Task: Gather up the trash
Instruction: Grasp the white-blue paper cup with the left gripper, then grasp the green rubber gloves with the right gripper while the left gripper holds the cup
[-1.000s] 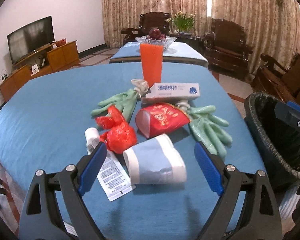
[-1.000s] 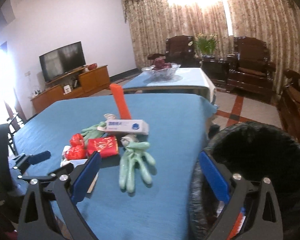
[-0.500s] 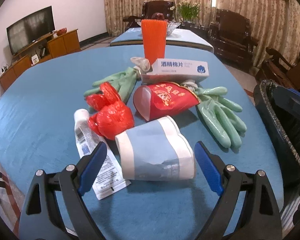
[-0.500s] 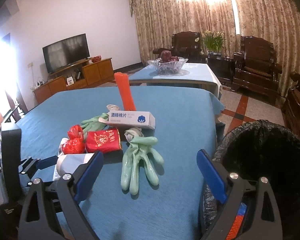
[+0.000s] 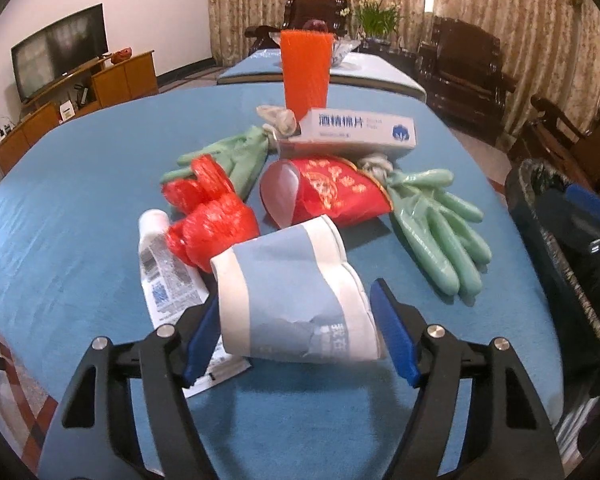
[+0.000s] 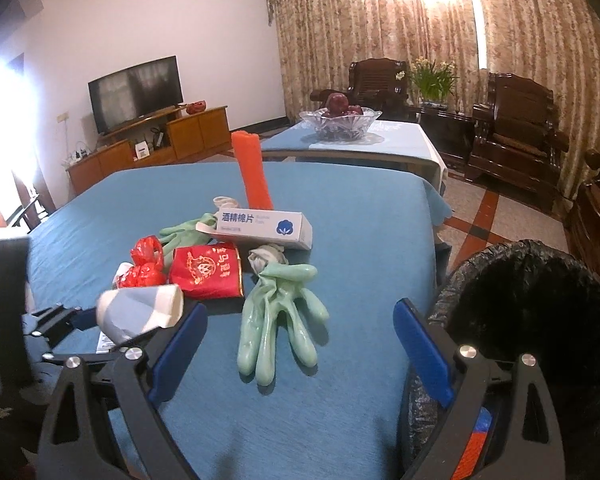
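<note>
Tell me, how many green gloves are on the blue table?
2. One green glove lies right of the red paper cup, fingers spread. The other glove lies behind the red plastic bag, partly hidden. More could be hidden under the pile.

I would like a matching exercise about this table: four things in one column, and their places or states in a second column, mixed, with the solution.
Things:
1. blue-and-white paper cup
2. orange cup
3. white box
4. trash bin

Places or states:
A. standing upright at the far end of the pile
B. beside the table, lined with a black bag
C. lying on its side between the open left tongs
D. lying behind the red paper cup

Pairs: 1-C, 2-A, 3-D, 4-B
</note>
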`<action>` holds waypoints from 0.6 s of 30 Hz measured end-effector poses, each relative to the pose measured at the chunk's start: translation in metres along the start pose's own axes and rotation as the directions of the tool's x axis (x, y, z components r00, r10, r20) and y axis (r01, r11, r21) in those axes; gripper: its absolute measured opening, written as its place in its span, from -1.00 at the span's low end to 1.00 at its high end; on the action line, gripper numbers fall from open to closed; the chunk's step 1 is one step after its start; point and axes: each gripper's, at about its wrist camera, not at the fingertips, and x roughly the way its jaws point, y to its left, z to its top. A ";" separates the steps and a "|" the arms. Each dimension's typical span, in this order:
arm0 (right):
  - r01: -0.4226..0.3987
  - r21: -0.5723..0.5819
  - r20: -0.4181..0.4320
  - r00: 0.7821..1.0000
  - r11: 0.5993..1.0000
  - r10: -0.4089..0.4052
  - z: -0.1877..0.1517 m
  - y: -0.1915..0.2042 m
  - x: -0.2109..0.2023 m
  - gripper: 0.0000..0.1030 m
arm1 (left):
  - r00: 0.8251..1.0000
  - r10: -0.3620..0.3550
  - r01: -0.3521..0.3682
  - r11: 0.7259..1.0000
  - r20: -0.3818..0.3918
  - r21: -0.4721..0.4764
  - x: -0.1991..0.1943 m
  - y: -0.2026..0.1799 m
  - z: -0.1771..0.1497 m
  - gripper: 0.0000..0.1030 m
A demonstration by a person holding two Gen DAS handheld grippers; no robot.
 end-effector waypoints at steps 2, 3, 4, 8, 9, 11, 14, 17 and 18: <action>-0.001 0.003 0.001 1.000 1.000 0.001 0.003 0.000 0.003 0.79 | 1.000 0.000 0.000 1.000 0.028 0.001 -0.010 0.001 0.003 0.34; -0.001 0.005 0.000 1.000 1.000 0.001 0.002 0.000 0.003 0.79 | 0.999 0.001 -0.001 1.000 0.040 0.001 -0.014 0.002 0.005 0.34; -0.003 0.009 -0.001 1.000 1.000 0.003 0.003 0.000 0.005 0.78 | 0.998 0.005 -0.005 1.000 0.057 0.000 -0.019 0.003 0.007 0.34; -0.015 0.009 -0.010 1.000 1.000 0.015 0.008 0.005 0.016 0.74 | 0.996 0.016 -0.015 1.000 0.093 -0.010 -0.026 0.010 0.016 0.34; -0.017 0.006 -0.014 1.000 1.000 0.017 0.009 0.006 0.019 0.73 | 0.995 0.022 -0.021 1.000 0.098 -0.012 -0.027 0.012 0.017 0.34; -0.025 0.003 -0.026 0.999 1.000 0.025 0.010 0.010 0.028 0.68 | 0.994 0.029 -0.028 1.000 0.101 -0.013 -0.026 0.016 0.020 0.34; -0.028 0.002 -0.036 0.999 1.000 0.028 0.012 0.014 0.039 0.63 | 0.992 0.047 -0.046 0.999 0.115 -0.012 -0.026 0.021 0.024 0.34; -0.024 0.001 -0.053 0.998 1.000 0.024 0.014 0.015 0.054 0.58 | 0.990 0.055 -0.054 0.998 0.131 -0.009 -0.027 0.026 0.028 0.34; -0.012 -0.007 -0.066 0.998 1.000 0.011 0.014 0.016 0.061 0.56 | 0.989 0.058 -0.057 0.998 0.136 -0.011 -0.028 0.027 0.030 0.34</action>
